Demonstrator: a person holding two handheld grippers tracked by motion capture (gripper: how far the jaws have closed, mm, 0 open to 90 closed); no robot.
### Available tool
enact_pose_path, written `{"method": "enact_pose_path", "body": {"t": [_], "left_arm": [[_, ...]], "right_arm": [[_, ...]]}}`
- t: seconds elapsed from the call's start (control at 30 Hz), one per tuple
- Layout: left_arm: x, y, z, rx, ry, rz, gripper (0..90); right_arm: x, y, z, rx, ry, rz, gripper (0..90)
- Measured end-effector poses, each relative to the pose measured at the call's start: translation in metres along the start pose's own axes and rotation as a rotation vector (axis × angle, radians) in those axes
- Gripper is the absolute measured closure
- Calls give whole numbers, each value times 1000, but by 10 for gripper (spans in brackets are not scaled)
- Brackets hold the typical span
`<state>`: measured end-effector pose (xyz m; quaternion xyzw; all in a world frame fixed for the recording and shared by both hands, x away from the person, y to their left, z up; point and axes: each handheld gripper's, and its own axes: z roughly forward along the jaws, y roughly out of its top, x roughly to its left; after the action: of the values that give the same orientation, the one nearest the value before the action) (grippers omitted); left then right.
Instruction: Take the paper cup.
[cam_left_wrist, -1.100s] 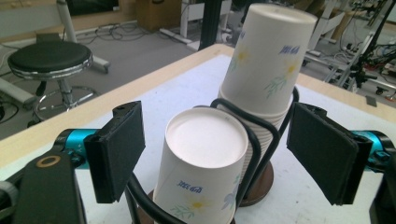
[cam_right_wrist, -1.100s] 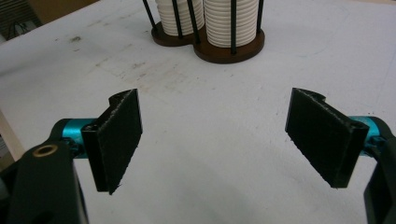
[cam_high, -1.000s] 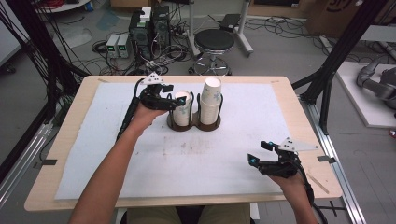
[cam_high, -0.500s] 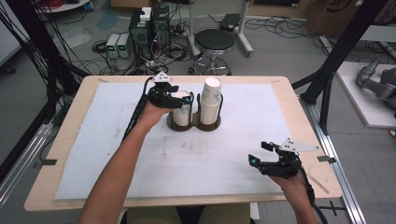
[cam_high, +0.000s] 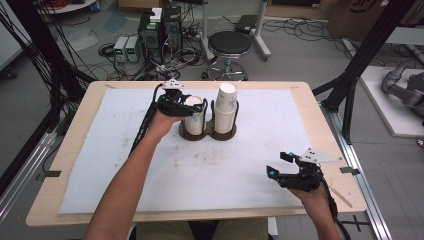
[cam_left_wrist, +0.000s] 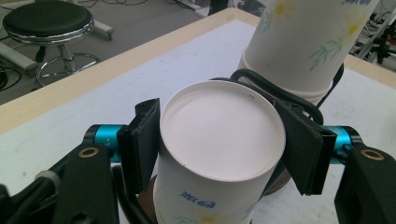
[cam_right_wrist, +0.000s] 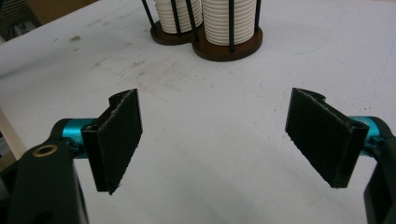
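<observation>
Fingers of the left gripper (cam_left_wrist: 219, 154) have just been closing and now pinch the upside-down paper cup (cam_left_wrist: 217, 140), which sits on the left stack in the holder (cam_high: 207, 132) on the worktop (cam_high: 310, 107). Right gripper (cam_high: 284, 164) hangs wide open, well apart.

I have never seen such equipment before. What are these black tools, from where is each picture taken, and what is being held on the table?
A person sits at a table holding a hand-operated gripper in each hand. One picture looks down from above; the other two come from cameras riding on the grippers. On the white mat stands a dark double cup holder with two stacks of upside-down paper cups. The left gripper has just been closing, and its pads press the top cup of the left stack. The right gripper is open and holds nothing, above the mat.
</observation>
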<state>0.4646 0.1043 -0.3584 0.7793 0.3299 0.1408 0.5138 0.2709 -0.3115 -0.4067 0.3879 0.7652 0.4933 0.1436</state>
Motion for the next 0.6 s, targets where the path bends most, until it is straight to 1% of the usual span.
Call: {"method": "enact_pose_path", "body": {"t": [0.1, 0.13, 0.17, 0.27, 0.33, 0.4, 0.43, 0.47, 0.5, 0.57, 0.6], "left_arm": [[0, 4, -3, -15, -1, -2, 354], [-1, 7, -6, -45, 2, -12, 355], [-1, 8, -8, -54, 5, -15, 355], [0, 10, -15, -71, 15, -31, 359], [2, 12, -20, -97, 16, -48, 361], [3, 14, -26, -137, 12, -66, 362], [3, 14, -26, -137, 12, -66, 363], [5, 16, -31, -168, 4, -87, 363], [5, 16, -34, -177, -1, -93, 363], [5, 17, -36, -179, 0, -88, 363], [4, 18, -40, -193, -8, -88, 363]], "right_arm": [[0, 0, 0, 0, 0, 3, 192], [0, 0, 0, -1, 0, 2, 192], [-1, 0, 1, -4, -2, -8, 192], [-1, 0, 0, -3, 1, -1, 192], [0, 0, 0, -2, 1, 0, 192], [0, 0, 0, -1, 1, -2, 192], [0, 0, 0, -1, 1, -2, 192], [0, 0, 0, -4, 0, -6, 192], [0, 1, 0, -2, 1, -3, 192], [0, 1, 1, -4, 0, -4, 192], [0, 1, 1, -1, 0, -2, 192]]}}
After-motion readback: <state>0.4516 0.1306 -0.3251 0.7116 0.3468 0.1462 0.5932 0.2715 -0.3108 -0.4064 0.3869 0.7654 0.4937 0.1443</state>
